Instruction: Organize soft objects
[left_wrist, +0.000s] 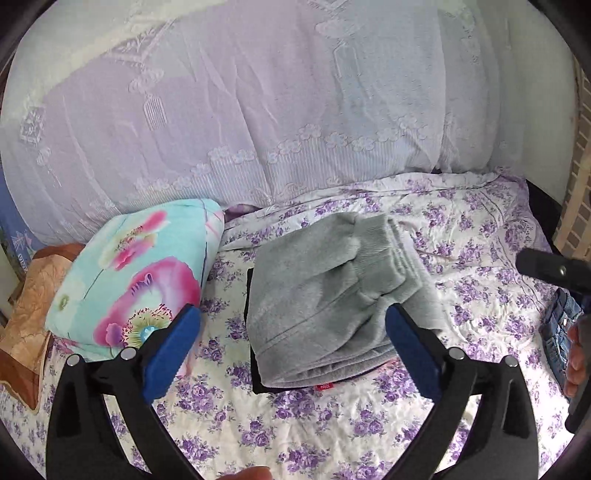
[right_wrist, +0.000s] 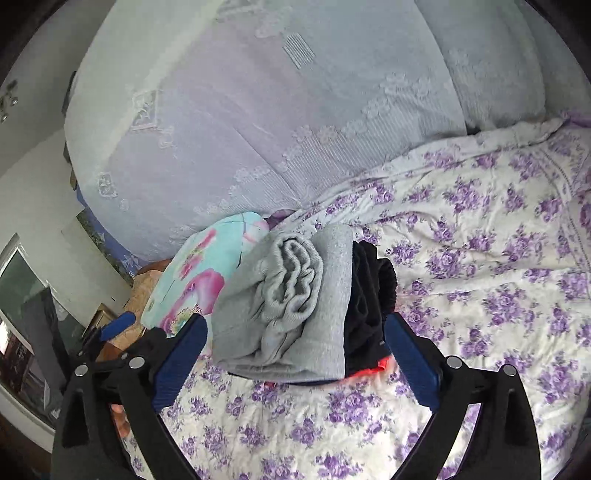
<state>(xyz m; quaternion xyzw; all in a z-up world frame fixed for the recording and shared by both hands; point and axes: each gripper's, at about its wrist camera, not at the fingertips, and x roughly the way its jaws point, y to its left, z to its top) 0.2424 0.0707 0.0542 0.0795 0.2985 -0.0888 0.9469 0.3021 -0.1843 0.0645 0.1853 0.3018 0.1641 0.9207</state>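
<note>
Both the left gripper (left_wrist: 293, 332) and right gripper (right_wrist: 295, 341) gape wide, empty. The folded grey fleece garment (left_wrist: 325, 295) lies on the bed between their fingers: soft, light, floppy. Pinch the thick folded edge.

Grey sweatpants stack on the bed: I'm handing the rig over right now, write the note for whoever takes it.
Left gripper: jaws open, empty, hovering over the folded grey sweatpants.
Right gripper: jaws open, empty, facing the stack's end.
Sweatpants lie folded on a black garment, with something red at the bottom, on the purple floral bedsheet. Turquoise floral pillow sits just left of the stack. Jeans lie apart on the right, near a hand.
Done: three items stacked.
Left: the jeans, seemingly unsorted.
</note>
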